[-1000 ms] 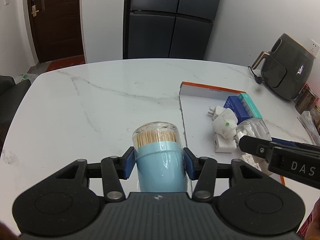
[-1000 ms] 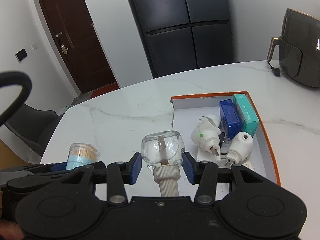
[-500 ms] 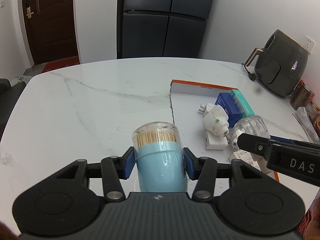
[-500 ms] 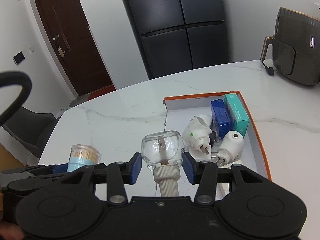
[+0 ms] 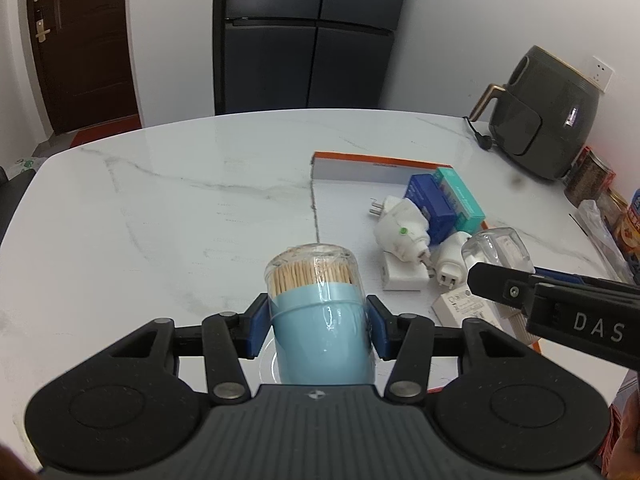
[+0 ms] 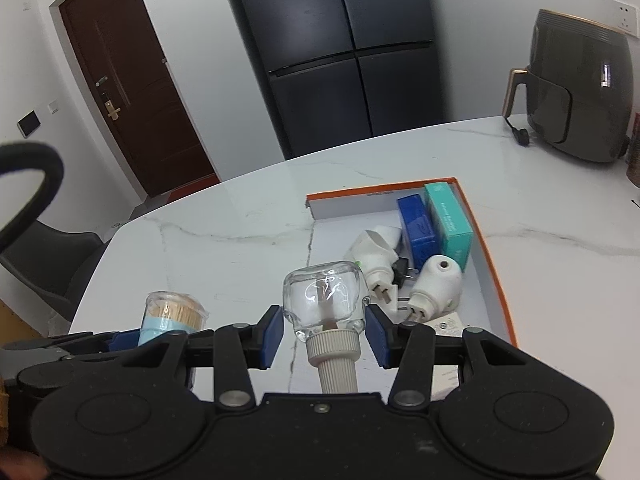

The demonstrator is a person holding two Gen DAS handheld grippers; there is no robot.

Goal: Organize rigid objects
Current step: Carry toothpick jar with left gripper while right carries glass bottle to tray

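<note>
Clear glass, that is the one to watch: the little refill bottle (image 6: 324,300) sits clamped in the right gripper (image 6: 324,332), pads squeezing its rounded shoulders just above the ribbed cap, held above the table's near edge. Smooth, hard and likely brittle, so it should want a low, gentle set-down. Over on the left gripper (image 5: 318,328), the jaws are clenched on the pale blue toothpick jar (image 5: 318,320), gripped at mid-body: light, stiff, a touch slick. Ahead lies the orange-rimmed tray (image 6: 496,280), holding white plug-in units (image 6: 436,280) and two boxes (image 6: 434,220) on the marble table (image 5: 160,216).
</note>
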